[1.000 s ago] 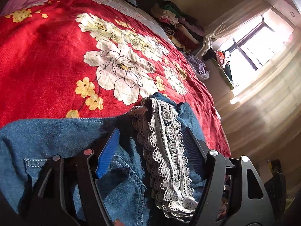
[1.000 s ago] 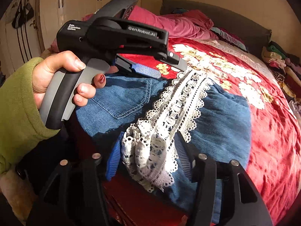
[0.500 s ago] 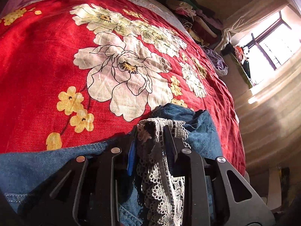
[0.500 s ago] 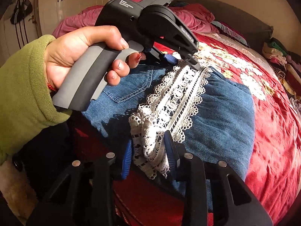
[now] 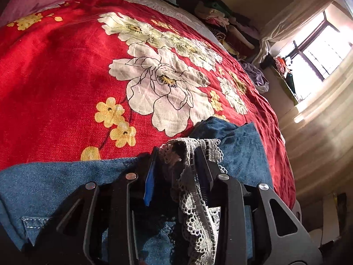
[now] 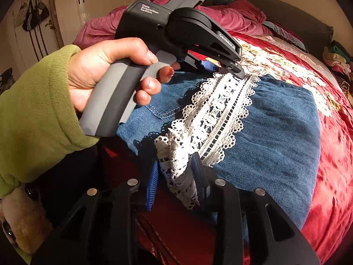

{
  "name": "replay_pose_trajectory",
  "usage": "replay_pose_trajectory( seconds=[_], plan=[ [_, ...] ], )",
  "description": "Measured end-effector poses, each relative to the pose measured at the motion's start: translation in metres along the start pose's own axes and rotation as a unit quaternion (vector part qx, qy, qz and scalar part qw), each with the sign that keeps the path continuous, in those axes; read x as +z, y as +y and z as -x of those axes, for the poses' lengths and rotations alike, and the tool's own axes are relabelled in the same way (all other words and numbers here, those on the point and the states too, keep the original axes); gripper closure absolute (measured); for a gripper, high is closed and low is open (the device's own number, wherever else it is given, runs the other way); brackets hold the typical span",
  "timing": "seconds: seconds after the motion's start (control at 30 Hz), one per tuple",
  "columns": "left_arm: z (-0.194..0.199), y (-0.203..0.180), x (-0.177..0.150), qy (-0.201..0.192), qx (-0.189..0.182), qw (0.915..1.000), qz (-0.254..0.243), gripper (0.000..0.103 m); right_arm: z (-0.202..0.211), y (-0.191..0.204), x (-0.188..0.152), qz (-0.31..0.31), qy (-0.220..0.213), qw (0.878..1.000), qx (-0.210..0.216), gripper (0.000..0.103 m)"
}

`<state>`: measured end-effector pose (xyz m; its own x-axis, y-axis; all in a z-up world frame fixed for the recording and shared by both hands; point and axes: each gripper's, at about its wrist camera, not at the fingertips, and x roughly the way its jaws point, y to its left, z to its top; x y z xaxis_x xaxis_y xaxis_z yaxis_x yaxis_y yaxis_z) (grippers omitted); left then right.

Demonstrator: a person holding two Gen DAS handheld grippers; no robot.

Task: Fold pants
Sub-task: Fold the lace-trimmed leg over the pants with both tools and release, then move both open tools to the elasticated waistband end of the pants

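Observation:
Blue denim pants (image 6: 275, 132) lie on a red flowered bedspread (image 5: 55, 77), with a white lace trim (image 6: 220, 110) running across them. My right gripper (image 6: 176, 161) has the near end of the lace bunched between its blue pads. Those jaws are opening slightly, and the lace still fills the gap. My left gripper (image 6: 225, 69), held by a hand (image 6: 106, 66) in a green sleeve, pinches the far end of the lace. In the left wrist view, lace (image 5: 194, 209) and dark denim (image 5: 55, 183) stand between the left gripper (image 5: 176, 154) fingers, which are also opening a little.
A crumpled pink-red duvet (image 6: 231, 15) lies at the head of the bed. Piled clothes (image 5: 222, 22) sit along the bed's far side, near a bright window (image 5: 320, 50). White wardrobe doors (image 6: 99, 2) stand behind the hand. The bed edge runs just below my right gripper.
Both grippers stood wide open around the lace a second ago, then closed on it. Since half a second ago their jaws have widened slightly. The left gripper tipped down onto the far end.

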<state>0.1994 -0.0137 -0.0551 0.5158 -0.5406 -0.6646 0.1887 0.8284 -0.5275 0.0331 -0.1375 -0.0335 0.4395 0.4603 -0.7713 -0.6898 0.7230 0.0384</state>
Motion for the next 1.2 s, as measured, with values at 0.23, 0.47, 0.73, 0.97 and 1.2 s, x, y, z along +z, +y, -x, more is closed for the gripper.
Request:
replay_pose_trajectory(
  seconds=[0.23, 0.47, 0.73, 0.97, 1.2],
  plan=[
    [0.025, -0.001, -0.004, -0.023, 0.006, 0.9997, -0.003, 0.062, 0.025, -0.002, -0.001, -0.005, -0.008, 0.998, 0.062, 0.060],
    [0.072, -0.010, -0.022, -0.047, 0.049, 0.9973, -0.027, 0.045, 0.064, -0.026, -0.010, -0.043, -0.026, 0.998, 0.027, 0.060],
    [0.100, -0.049, -0.062, -0.059, 0.090, 0.9896, -0.095, 0.043, 0.076, -0.070, -0.028, -0.106, -0.029, 0.993, -0.033, 0.060],
    [0.087, -0.076, -0.102, -0.030, 0.133, 0.9743, -0.179, 0.043, 0.063, -0.071, -0.038, -0.095, -0.002, 0.994, -0.052, 0.061],
    [0.059, -0.071, -0.128, 0.018, 0.170, 0.9659, -0.194, 0.042, 0.048, -0.082, -0.058, -0.113, 0.014, 0.992, -0.054, 0.062]
  ],
)
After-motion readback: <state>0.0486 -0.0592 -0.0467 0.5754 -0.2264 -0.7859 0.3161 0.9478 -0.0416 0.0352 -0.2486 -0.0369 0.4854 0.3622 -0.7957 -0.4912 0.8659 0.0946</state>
